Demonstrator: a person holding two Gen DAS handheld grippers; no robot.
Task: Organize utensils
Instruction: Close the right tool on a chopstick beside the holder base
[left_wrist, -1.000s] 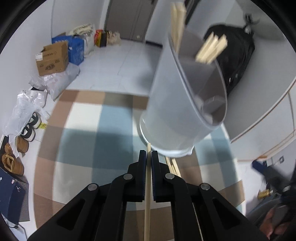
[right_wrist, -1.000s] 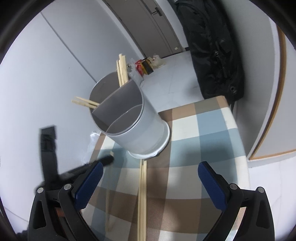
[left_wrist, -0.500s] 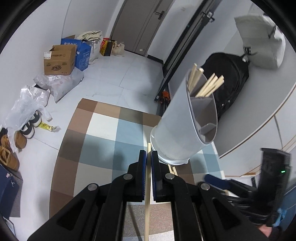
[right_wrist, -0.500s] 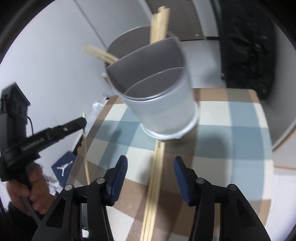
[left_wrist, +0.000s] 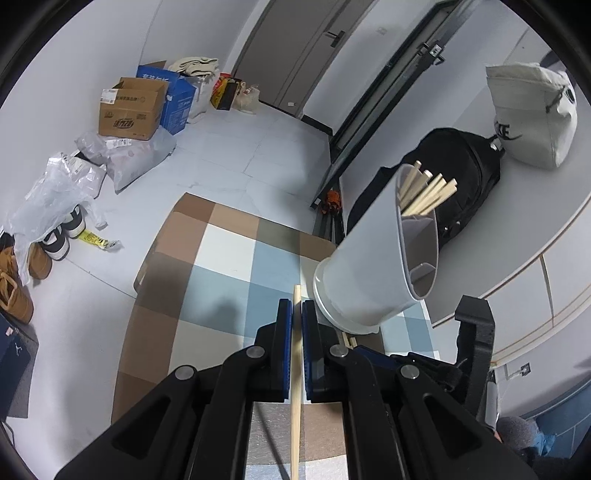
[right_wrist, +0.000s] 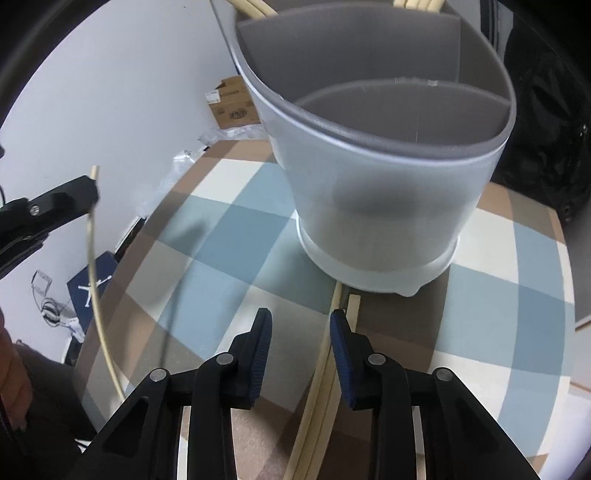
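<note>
Checked cloth (left_wrist: 236, 273) in brown, cream and pale blue squares covered the round table; the grey utensil holder (left_wrist: 373, 266) stood on it and serves as the landmark here. Holder was divided into compartments; a bundle of wooden chopsticks (left_wrist: 424, 192) stuck out of the compartment farthest from the right wrist camera.

Left gripper (left_wrist: 297, 314) sat just beside the holder's base, jaws pressed together on a single chopstick (left_wrist: 295, 387) whose tip poked out ahead of the pads.

Right gripper (right_wrist: 301, 325) hovered low over the cloth in front of the holder, jaws part-way apart and just been closing. Loose chopsticks on the cloth (right_wrist: 325, 369) ran from under the holder's foot back along the right-hand pad; could not tell whether that pad touched them.

Beyond the holder: a black backpack (left_wrist: 454, 177) against the wall, a pale canvas bag (left_wrist: 528, 114) above it. Across the tiled floor from the holder: a cardboard box (left_wrist: 129, 110), a blue box (left_wrist: 173, 99), plastic bags (left_wrist: 62, 184), shoes (left_wrist: 55, 240), and a grey door (left_wrist: 295, 55).
</note>
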